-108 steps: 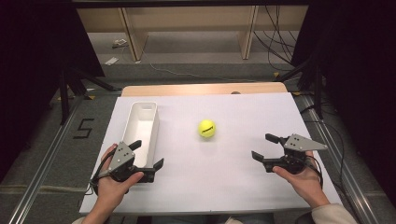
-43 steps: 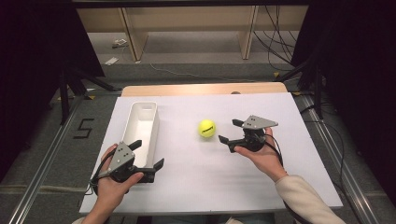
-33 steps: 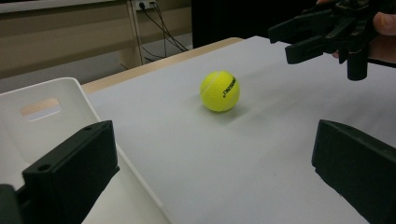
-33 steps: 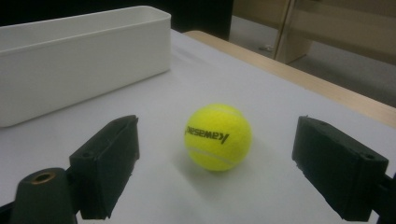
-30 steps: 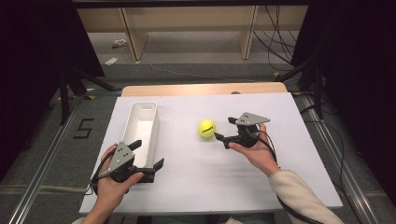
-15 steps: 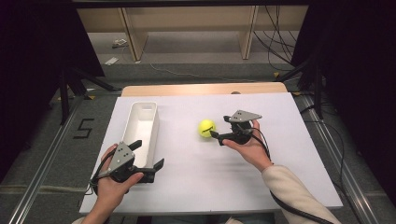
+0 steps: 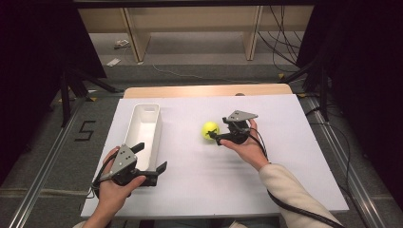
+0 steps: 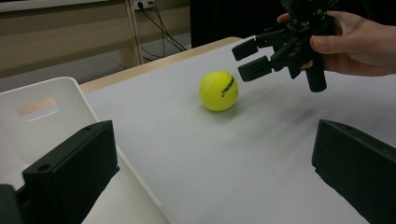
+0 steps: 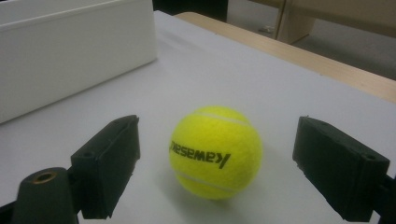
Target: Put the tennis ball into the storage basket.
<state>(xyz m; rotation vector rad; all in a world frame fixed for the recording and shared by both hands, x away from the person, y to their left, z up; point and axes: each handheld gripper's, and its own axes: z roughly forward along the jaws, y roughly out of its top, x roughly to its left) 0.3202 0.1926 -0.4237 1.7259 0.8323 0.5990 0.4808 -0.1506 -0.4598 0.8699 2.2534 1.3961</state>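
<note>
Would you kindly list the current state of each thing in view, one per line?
Tennis ball: resting on the table, ungripped, between the open jaws.
Right tool: open, at the ball.
Left tool: open, holding nothing, beside the bin.
White bin: upright, looks empty.

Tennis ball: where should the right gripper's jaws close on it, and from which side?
Grip the tennis ball across its widest middle, coming level from its right side as the right gripper already points. It is round and sits free on the white table, with open jaws flanking it, so probably any diameter holds.
</note>
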